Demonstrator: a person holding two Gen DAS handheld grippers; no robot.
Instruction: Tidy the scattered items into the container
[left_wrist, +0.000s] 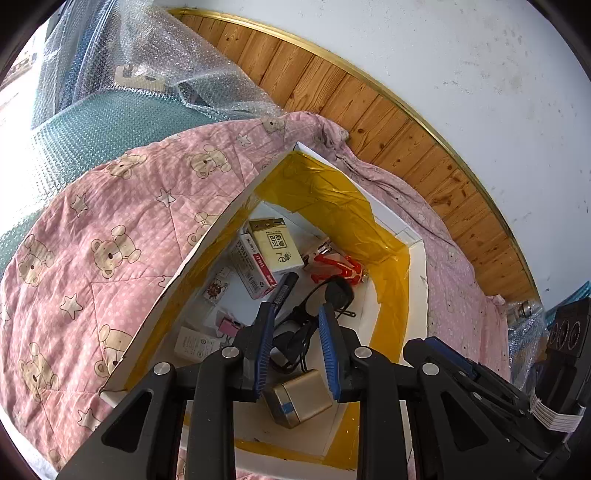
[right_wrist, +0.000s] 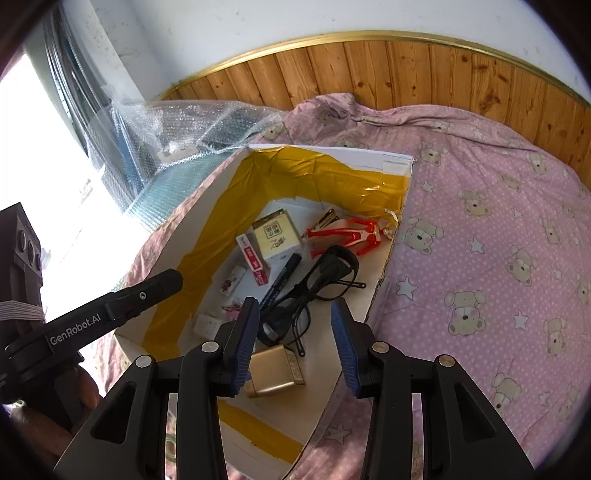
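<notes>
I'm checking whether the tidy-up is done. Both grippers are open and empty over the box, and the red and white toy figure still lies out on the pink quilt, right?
Not quite. The toy figure lies inside the box, beside the glasses, as the right wrist view shows. The left gripper and right gripper are indeed open and empty.

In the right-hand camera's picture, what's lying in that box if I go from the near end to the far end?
Gold case → glasses → black marker → red toy figure → cream box, then the yellow-taped far wall of the box.
</notes>
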